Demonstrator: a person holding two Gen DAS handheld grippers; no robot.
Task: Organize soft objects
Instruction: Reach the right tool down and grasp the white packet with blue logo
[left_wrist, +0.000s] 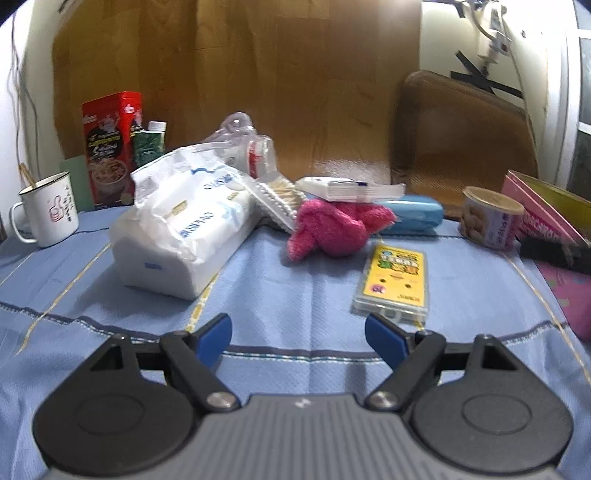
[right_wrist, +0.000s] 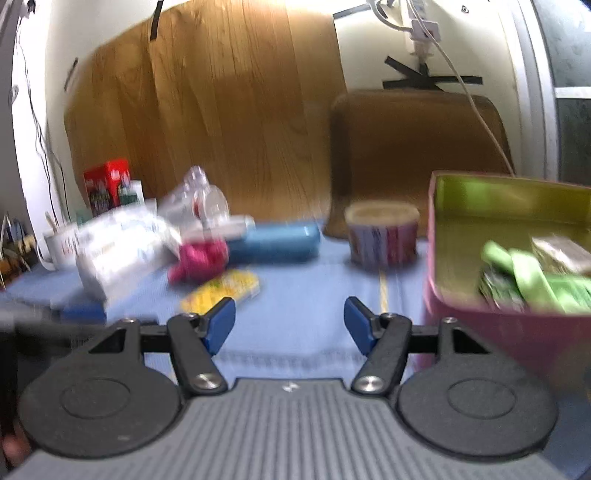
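Left wrist: bare tablecloth (left_wrist: 288, 295) between spread left gripper (left_wrist: 298, 334) fingers.

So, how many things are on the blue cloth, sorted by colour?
White: 3 - mug, tissue pack, booklet
Red: 1 - cereal tin
Pink: 3 - towel, can, tin box
Blue: 1 - case
Yellow: 1 - card box
Green: 1 - carton
Clear: 1 - bag
Total: 11

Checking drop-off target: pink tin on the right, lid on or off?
Off. The right wrist view looks straight into the pink tin: its yellow-green inner wall shows, with green packets lying inside. No lid identifiable in either view.
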